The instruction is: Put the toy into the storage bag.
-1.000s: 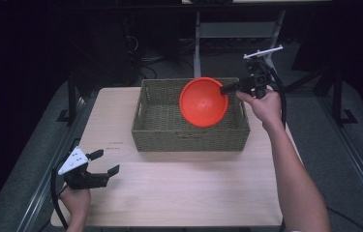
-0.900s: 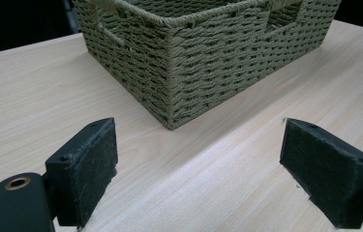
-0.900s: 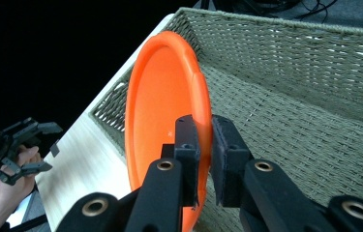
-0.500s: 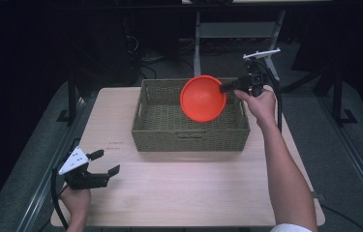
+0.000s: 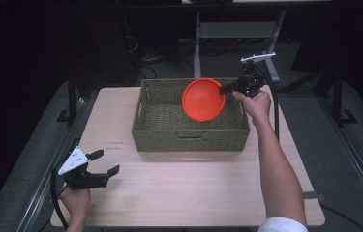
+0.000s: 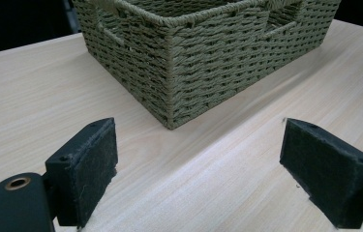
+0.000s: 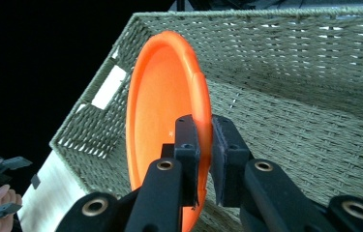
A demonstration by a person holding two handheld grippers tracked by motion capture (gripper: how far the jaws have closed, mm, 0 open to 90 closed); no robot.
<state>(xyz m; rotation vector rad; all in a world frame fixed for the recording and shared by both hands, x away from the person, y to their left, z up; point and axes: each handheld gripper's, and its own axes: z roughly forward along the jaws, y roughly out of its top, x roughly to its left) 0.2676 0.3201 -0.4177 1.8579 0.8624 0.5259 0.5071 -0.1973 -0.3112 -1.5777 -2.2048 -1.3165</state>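
Note:
An orange plate (image 5: 203, 98) hangs on edge over the right part of the woven basket (image 5: 189, 140). My right gripper (image 5: 226, 89) is shut on the plate's rim. In the right gripper view the two black pads (image 7: 189, 145) pinch the rim of the orange plate (image 7: 162, 96) above the inside of the basket (image 7: 314, 72). My left gripper (image 5: 102, 163) rests on the table (image 5: 193, 193) near its front left corner, open and empty. In the left gripper view its pads (image 6: 89, 164) stand wide apart on the wood, facing a corner of the basket (image 6: 193, 58).
The basket has cut-out handles in its walls. A small printed label (image 5: 115, 144) lies on the table left of the basket. Dark floor, cables and a metal stand (image 5: 237, 29) lie beyond the table's far edge.
My right gripper has carried the orange plate a little lower and toward the middle of the basket. The left gripper has stayed where it was.

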